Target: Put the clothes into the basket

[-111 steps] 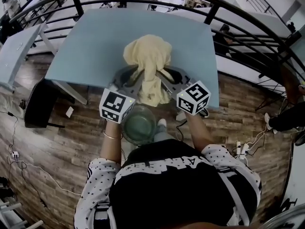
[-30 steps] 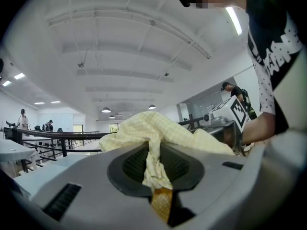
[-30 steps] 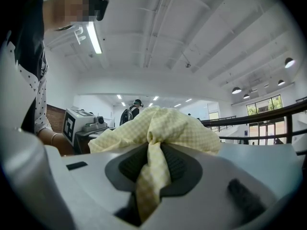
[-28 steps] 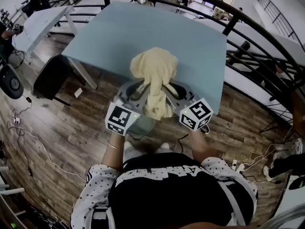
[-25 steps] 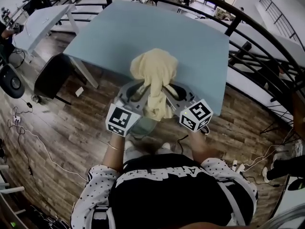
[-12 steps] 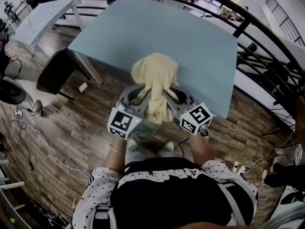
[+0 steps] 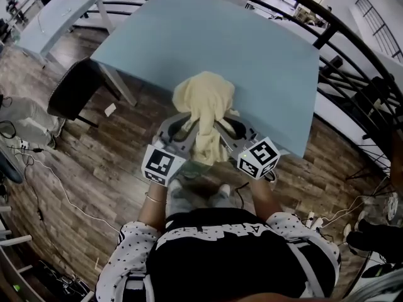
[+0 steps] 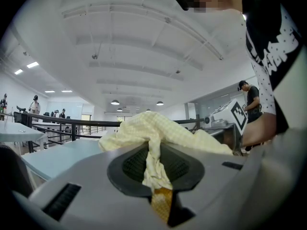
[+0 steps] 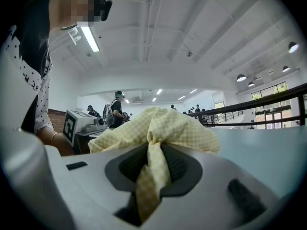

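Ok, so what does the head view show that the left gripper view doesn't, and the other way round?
Only the head view: the wooden floor, a dark chair beside the blue table, and the hanging tail of the yellow cloth. Only the left gripper view: the ceiling lamps, and the left gripper with its jaws shut on a fold of that cloth. Both: the cloth, the table and the railing.
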Available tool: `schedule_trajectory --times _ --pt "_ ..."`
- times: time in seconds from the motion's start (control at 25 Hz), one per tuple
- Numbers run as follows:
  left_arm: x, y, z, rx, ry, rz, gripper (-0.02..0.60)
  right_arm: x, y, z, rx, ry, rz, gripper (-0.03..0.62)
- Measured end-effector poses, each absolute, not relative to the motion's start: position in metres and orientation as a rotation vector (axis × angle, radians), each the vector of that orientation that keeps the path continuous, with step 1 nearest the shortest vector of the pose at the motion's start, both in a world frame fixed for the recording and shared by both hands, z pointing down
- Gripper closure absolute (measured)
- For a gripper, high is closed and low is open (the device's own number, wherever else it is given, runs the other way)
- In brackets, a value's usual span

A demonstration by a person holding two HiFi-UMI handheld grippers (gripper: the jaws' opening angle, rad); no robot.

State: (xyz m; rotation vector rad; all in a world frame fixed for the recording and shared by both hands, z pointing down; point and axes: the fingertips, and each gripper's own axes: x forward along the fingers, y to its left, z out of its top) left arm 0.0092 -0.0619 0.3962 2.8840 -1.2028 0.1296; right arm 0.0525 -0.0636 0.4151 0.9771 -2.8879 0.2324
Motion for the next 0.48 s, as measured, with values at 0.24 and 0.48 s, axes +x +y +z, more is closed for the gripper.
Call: schedule_trajectory --times 0.24,0.48 --pt "0.010 -0.064 0.405 2.867 -1.213 0.129 0.506 0.053 -0.065 0.424 0.962 -2.892 0.246 0.516" --pt "0.008 -0.064 0.417 2.840 -1.216 0.135 0.506 0.051 -0.066 0.436 0.950 -2.879 0.271 0.516"
